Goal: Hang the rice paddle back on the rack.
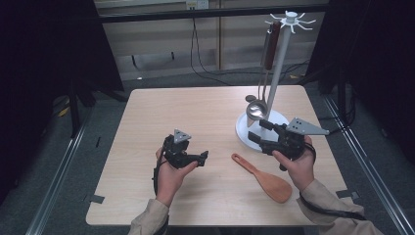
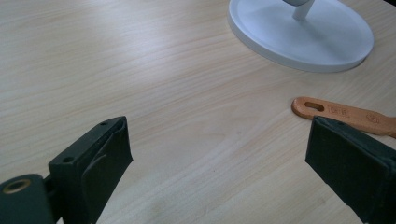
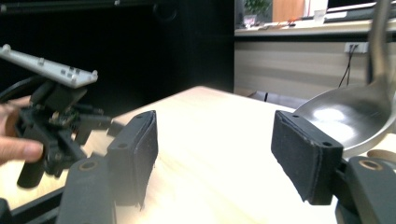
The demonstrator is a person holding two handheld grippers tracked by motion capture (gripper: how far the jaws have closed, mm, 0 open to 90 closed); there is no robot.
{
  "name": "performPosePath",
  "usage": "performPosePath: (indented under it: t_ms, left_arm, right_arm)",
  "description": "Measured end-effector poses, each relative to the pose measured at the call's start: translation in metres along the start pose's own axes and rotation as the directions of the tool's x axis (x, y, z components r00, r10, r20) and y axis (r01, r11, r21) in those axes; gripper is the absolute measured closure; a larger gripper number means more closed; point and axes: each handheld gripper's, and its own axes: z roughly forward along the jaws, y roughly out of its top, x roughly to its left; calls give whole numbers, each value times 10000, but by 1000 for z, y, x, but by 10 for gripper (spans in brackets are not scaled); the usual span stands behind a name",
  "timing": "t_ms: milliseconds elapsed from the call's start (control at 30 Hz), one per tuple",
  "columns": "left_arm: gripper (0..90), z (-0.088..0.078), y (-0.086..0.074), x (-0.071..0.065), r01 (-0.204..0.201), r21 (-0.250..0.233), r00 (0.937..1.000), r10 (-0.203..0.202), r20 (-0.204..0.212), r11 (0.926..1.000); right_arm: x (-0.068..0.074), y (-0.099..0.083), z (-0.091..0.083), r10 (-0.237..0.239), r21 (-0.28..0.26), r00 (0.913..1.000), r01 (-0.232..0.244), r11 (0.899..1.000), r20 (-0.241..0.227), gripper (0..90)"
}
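Right gripper: jaws apart, moderately wide, nothing between the pads. In the right gripper view there is bare table in the gap. It sits low over the near edge of the white stand base, jaws pointing leftward across the table.

Left gripper: jaws wide, nothing held. In the left gripper view only bare tabletop lies between the pads.

Wooden spatula: flat on the table, between the two grippers, just below and to the left of the right gripper and apart from it. Handle end with the slotted hole points toward the left gripper; the blade lies near the person's right hand. From the left gripper view the handle tip shows just beyond the right-hand jaw, not touching.

Holder: white utensil stand, round base with a leaning post and a hook crown on top. On it hang a steel ladle, bowl down just above the base, and beside it a second utensil, too slim to identify; a brown handle reaches up to the hooks. The ladle bowl is just ahead of the right gripper's right-hand jaw; cannot tell whether they touch.
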Motion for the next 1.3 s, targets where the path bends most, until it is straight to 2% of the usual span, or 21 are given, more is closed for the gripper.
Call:
performPosePath:
  t_ms: [100, 133, 267, 333, 433, 533, 567, 633, 767, 833, 867, 933, 1000, 1033, 1100, 1167, 1300]
  left_arm:
    - [63, 0, 0, 1, -26, 58, 10000, 26, -15, 10000]
    - [63, -1, 0, 2, -146, 97, 9999, 147, -29, 9998]
    - [63, 0, 1, 0, -12, -1, 10000, 12, 0, 10000]
    - [63, -1, -1, 1, -139, 161, 9999, 139, -26, 9998]
    - [63, -1, 0, 2, -118, 100, 9999, 119, -26, 9999]
    - [63, -1, 0, 1, -174, 131, 9998, 174, -30, 9998]
    - [63, 0, 0, 0, -10, 29, 10000, 10, -16, 10000]
    - [63, 0, -1, 0, -77, 99, 10000, 77, -19, 9999]
    - [63, 1, -1, -1, -17, 40, 10000, 16, 10, 10000]
    - [63, 1, -2, -2, 68, -5, 10000, -67, 20, 10000]
    - [63, 1, -2, -1, -12, 82, 10000, 12, 24, 10000]
    - [63, 0, -2, -1, -60, 108, 10000, 60, 29, 9999]
    - [63, 1, -2, -1, 52, 19, 10000, -52, 21, 10000]
    - [63, 0, -2, 0, -67, 100, 10000, 67, -6, 9999]
    - [63, 0, -2, -1, -37, 103, 10000, 37, 22, 9999]
    - [63, 0, -2, -1, -98, 163, 9999, 97, 23, 9998]
    - [63, 1, -2, -2, -53, 103, 10000, 52, 24, 9999]
  right_arm:
    - [1, -4, 1, 59, 278, 10000, -57, 9996, -79, 315]
    - [1, -6, 1, 65, 295, 9999, -62, 9995, -105, 312]
    - [2, -13, 3, 148, 613, 9998, -140, 9980, -117, 309]
    - [1, -17, 4, 94, 801, 9999, -89, 9967, -66, 311]
    - [2, -21, 6, 63, 1203, 10000, -60, 9927, -23, 311]
    - [4, -23, 8, -9, 1561, 9998, 36, 9877, -173, 311]
    - [4, -24, 9, 14, 1721, 9996, 32, 9851, -266, 311]
    - [4, -26, 10, 167, 1902, 9991, -89, 9817, -396, 313]
    - [6, -31, 12, 216, 2516, 9989, -103, 9678, -423, 319]
    - [6, -33, 13, 197, 2687, 9994, -116, 9631, -276, 335]
    - [6, -34, 13, 82, 2781, 9997, -12, 9605, -238, 339]
    - [6, -37, 14, 203, 2997, 9996, -136, 9539, -193, 356]
    - [5, -39, 15, 232, 3287, 9997, -180, 9443, -119, 372]
    - [6, -40, 15, 283, 3442, 9996, -233, 9386, -96, 381]
    - [5, -43, 17, 290, 3796, 9995, -217, 9249, -136, 390]
    - [5, -46, 18, 273, 3979, 9995, -185, 9173, -167, 423]
    - [4, -52, 20, 387, 4452, 9992, -294, 8949, -118, 444]
